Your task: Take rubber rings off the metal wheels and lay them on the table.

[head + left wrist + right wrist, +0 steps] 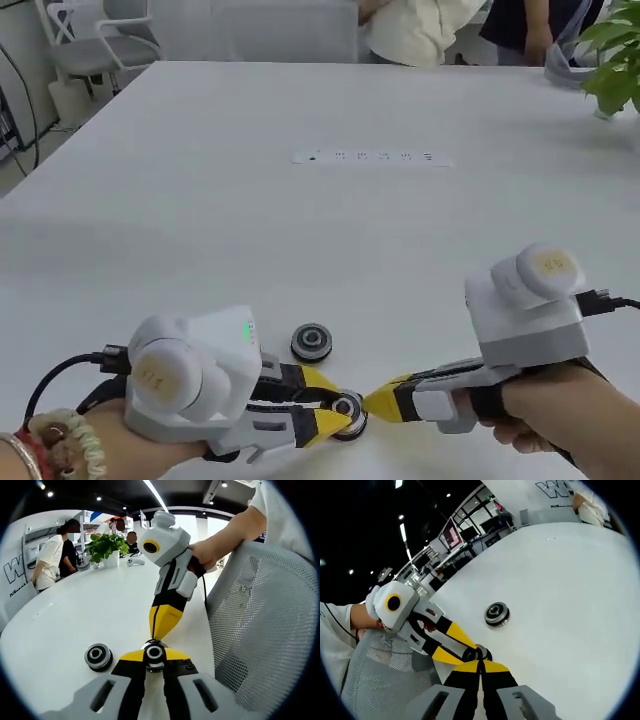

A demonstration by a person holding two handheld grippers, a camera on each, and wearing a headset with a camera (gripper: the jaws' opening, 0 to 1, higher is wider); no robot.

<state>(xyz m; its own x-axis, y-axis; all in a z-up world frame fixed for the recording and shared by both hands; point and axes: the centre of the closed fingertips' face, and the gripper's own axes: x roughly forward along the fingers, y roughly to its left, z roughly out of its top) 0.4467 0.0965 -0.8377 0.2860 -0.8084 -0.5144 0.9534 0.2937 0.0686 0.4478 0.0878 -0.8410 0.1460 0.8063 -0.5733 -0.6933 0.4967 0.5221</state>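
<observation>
A small metal wheel (347, 407) with a black rubber ring sits between the yellow jaws of my left gripper (338, 412), which is shut on it just above the white table (330, 230). My right gripper (368, 403) comes in from the right, its jaws together and pinching the ring at the wheel's rim. In the left gripper view the wheel (153, 653) is held by my left gripper (154, 656), and the right gripper (159, 639) touches its far edge. A second ringed wheel (311, 341) (98, 656) (497, 614) lies flat on the table close by.
A socket strip (370, 156) is set into the table's middle. A potted plant (615, 60) stands at the far right corner, with people behind the far edge. A grey mesh chair (260, 625) is close behind the grippers.
</observation>
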